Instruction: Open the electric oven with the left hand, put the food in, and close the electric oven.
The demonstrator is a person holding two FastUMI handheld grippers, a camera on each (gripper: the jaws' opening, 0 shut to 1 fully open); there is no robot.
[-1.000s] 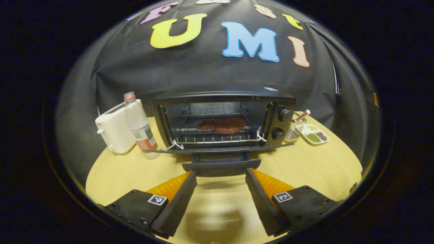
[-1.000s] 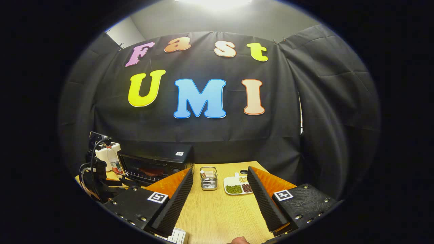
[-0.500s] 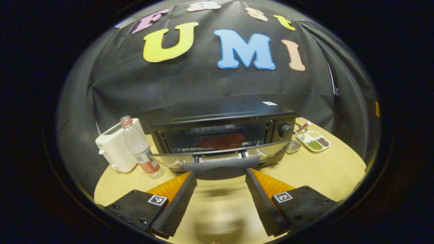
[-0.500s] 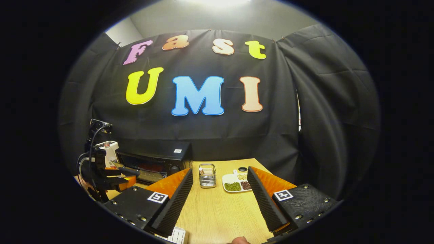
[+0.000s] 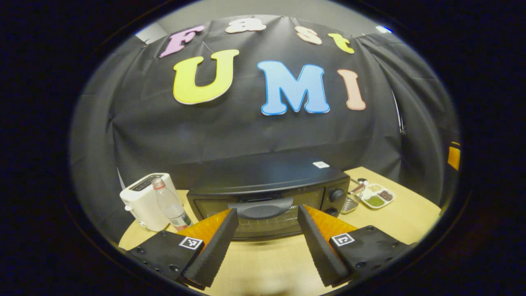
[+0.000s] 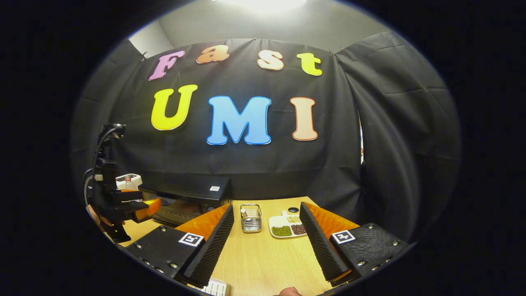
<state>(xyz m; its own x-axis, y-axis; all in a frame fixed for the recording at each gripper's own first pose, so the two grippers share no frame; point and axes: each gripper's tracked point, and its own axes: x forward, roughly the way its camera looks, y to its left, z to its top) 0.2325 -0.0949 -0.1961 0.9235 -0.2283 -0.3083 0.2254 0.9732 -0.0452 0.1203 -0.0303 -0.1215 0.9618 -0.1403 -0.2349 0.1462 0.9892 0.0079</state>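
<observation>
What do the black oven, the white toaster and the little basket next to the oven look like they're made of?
The black electric oven looks like painted sheet metal with a satin sheen on top; its door panel seems glass, though that is dim. The white toaster looks like smooth, glossy plastic, possibly enamelled metal. The small shiny basket looks like chromed wire mesh: bright glints and see-through sides.

no readable text, oven point(image 5: 263, 193) sticker and bottle point(image 5: 170, 205) label illegible
</observation>
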